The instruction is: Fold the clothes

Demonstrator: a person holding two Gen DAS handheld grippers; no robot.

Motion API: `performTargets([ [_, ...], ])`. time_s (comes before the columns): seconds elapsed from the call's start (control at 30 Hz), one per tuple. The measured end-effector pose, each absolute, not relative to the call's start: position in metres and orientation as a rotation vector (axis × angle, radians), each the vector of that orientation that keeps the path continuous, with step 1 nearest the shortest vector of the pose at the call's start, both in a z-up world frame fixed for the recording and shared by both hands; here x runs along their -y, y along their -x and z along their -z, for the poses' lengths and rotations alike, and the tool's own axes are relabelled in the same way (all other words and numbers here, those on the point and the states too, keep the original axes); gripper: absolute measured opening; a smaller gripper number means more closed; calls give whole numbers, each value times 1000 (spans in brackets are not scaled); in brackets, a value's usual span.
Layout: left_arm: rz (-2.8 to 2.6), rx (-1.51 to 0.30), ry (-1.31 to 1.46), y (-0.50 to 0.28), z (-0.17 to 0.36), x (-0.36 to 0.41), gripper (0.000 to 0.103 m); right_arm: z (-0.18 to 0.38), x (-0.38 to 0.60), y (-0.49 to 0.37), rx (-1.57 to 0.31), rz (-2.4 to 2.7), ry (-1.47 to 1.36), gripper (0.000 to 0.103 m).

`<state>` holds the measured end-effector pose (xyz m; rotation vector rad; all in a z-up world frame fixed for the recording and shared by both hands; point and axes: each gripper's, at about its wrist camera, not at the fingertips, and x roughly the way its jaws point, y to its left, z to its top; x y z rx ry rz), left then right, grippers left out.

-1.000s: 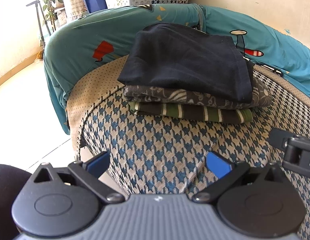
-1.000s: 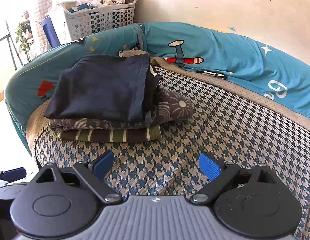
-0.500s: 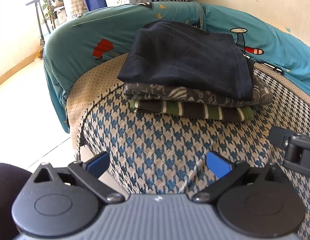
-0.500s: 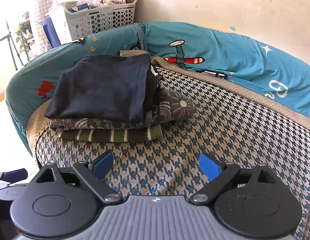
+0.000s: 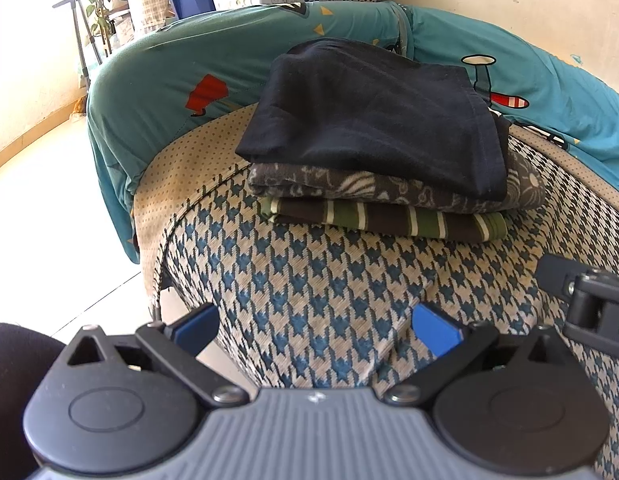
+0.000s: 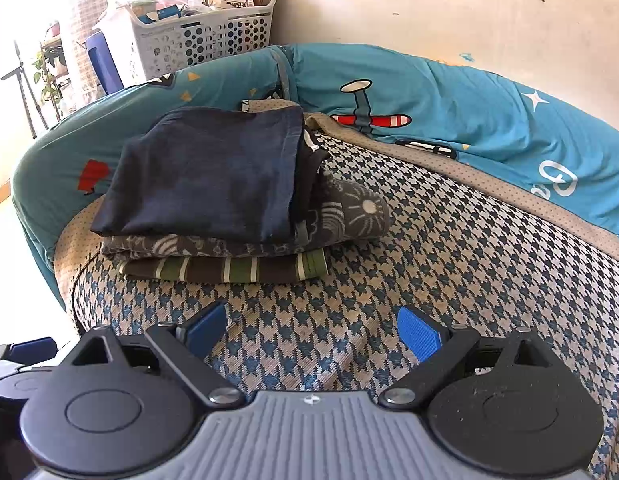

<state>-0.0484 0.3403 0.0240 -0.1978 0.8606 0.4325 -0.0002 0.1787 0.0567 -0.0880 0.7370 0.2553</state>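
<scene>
Almost nothing has moved since 1.0 s ago: in the left wrist view the stack sits a hair lower in frame, the right wrist view is unchanged. Left gripper (image 5: pixel 315 330) is spread wide with nothing between its blue pads; right gripper (image 6: pixel 313 330) likewise, spread and empty. Both hover low over the houndstooth cover (image 6: pixel 449 280) at the bottom of frame, pointing forward and roughly level, side by side; the right gripper's body shows at the right edge of the left view. The task's things form 1 pile of 3 folded pieces in frame centre: navy garment (image 5: pixel 373 116) on top, grey patterned garment (image 5: pixel 389 188) under it, green striped garment (image 5: pixel 389 222) at the bottom, resting on the cover against the teal cushion (image 5: pixel 169 76). Key relation: the pile lies straight ahead of the left gripper and ahead-left of the right one, well apart from both, long axis running left-right across the frames. Left looks the nearer, squarer approach; right sees the pile's right end, where the grey piece bulges out past the navy one. No unfolded garment shows in either view, so my read is the folding is done or between items; any next grab needs something not in frame. White laundry basket (image 6: pixel 205 36) sits at upper left behind the cushion, contents unclear. Risk if reaching in: nudging the top piece off square.
</scene>
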Motion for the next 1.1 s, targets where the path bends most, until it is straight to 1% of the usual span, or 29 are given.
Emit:
performTargets([
  [1.1, -406, -882, 182, 46, -22, -338, 103, -55, -180, 1, -739, -251, 90, 93],
])
